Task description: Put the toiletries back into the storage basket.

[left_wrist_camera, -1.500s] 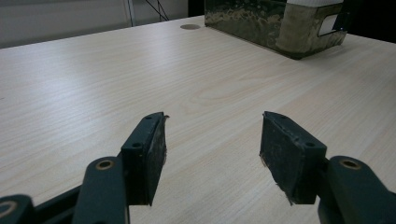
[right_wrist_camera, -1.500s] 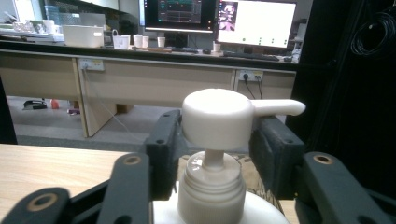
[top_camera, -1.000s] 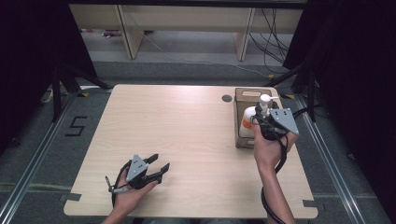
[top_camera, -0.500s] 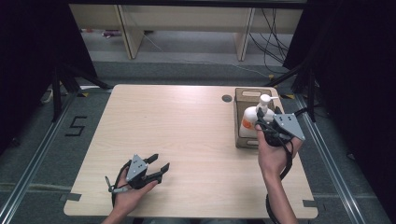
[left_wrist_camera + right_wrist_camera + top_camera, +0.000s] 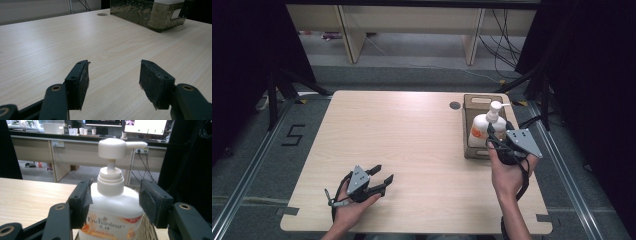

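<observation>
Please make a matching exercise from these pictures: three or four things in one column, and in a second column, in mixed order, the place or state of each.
Things:
1. bottle
2. box
3. left tool
4. hole

Places or states:
A. open, low over bare table near the front edge
B. round, in the tabletop left of the box
C. stands in the box, between the open jaws of the right tool
D. stands on the table near its right edge

Pairs: 1-C, 2-D, 3-A, 4-B

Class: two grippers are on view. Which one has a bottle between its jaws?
The right gripper: its open jaws flank the white pump bottle in the brown box. The left gripper rests over bare table.
</observation>
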A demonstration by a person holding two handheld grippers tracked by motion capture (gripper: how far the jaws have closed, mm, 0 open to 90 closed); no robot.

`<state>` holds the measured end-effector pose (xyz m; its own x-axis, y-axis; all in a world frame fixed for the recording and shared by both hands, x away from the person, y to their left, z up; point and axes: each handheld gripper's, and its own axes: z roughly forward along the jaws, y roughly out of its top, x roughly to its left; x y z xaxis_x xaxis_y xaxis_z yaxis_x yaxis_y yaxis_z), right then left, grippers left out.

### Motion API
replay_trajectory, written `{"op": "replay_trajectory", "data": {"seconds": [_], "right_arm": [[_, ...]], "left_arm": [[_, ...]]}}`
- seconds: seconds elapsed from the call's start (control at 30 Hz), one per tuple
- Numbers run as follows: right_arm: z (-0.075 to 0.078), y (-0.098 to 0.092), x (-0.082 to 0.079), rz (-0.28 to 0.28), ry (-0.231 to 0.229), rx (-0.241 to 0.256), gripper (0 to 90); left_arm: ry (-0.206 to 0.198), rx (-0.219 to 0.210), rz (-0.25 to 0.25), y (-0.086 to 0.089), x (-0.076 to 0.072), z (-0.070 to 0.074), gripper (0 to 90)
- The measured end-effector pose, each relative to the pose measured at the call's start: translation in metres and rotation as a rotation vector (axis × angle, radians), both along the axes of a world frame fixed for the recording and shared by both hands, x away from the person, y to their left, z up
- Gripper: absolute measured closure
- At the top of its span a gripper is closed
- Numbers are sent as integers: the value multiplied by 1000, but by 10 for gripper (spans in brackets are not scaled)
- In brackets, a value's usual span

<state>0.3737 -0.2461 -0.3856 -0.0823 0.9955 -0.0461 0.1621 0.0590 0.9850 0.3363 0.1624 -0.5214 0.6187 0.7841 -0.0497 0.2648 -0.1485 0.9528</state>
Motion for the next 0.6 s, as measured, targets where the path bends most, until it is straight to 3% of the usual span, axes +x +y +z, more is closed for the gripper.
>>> {"op": "replay_trajectory", "data": {"seconds": [0.2,0.33,0.37,0.47,0.5,0.53,0.57,0.6], "right_arm": [[-5,-5,-5,24,23,17,441],[-10,-14,-9,31,24,-9,441],[-12,-14,-12,22,39,16,441],[-18,-20,-15,32,46,2,441],[-22,-23,-17,35,71,-4,440],[-26,-26,-18,38,60,-28,441],[-30,-26,-21,29,82,-1,441],[-34,-29,-23,33,97,-9,440]], "left_arm": [[-2,-2,1,0,0,0,399],[-1,-3,1,0,0,0,399],[-1,-2,1,0,0,0,398],[-1,-3,1,0,0,0,398],[1,-2,0,0,0,0,399],[1,-2,0,0,0,0,398],[1,-3,0,0,0,0,399],[1,-2,0,0,0,0,399]]}}
